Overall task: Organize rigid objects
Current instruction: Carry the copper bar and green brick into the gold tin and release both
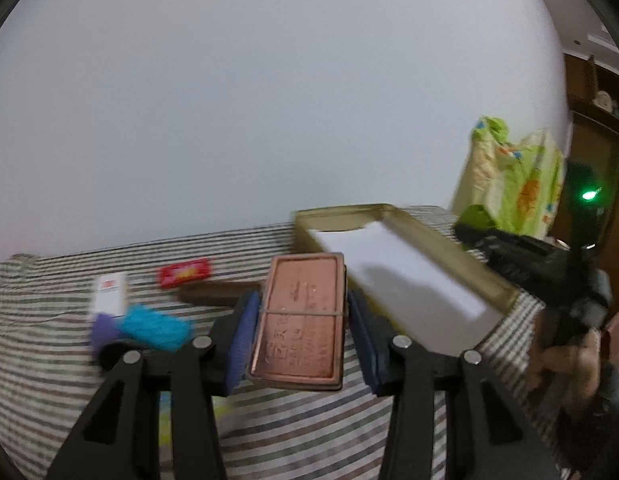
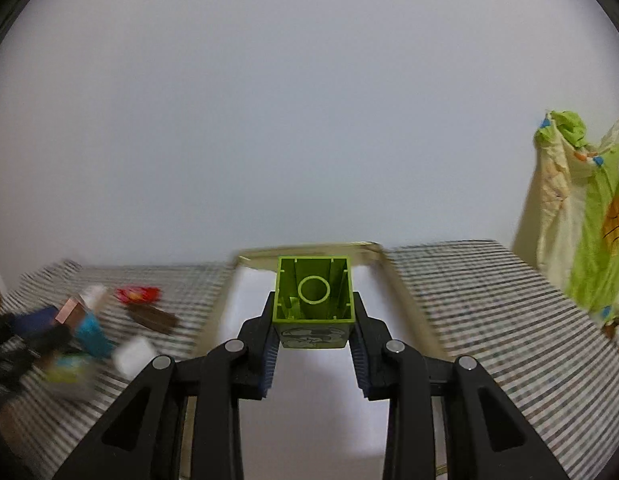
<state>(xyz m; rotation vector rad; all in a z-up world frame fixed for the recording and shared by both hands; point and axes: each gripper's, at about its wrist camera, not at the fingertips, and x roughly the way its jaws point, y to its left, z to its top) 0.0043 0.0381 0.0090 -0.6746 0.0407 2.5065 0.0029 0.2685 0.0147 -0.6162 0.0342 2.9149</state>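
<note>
Across the striped cloth: the tabletop carries everything, its cover a grey-and-white striped fabric.
Tray: a shallow gold-rimmed rectangular tin with a white floor lies at 1 o'clock in the left wrist view, and directly ahead at 12 o'clock in the right wrist view.
Left claw: clamped on a flat copper-coloured embossed metal tin, held above the cloth just beside the tray's near edge.
Right claw: gripping a lime-green hollow plastic building block, open underside facing the camera, poised over the tray's white floor.
Loose pieces: a red packet, a brown bar, a white box and a blue fuzzy item wait at 10 o'clock.
Risk: both claws converge on one tray, so they could collide; a block released tilted may topple.
</note>
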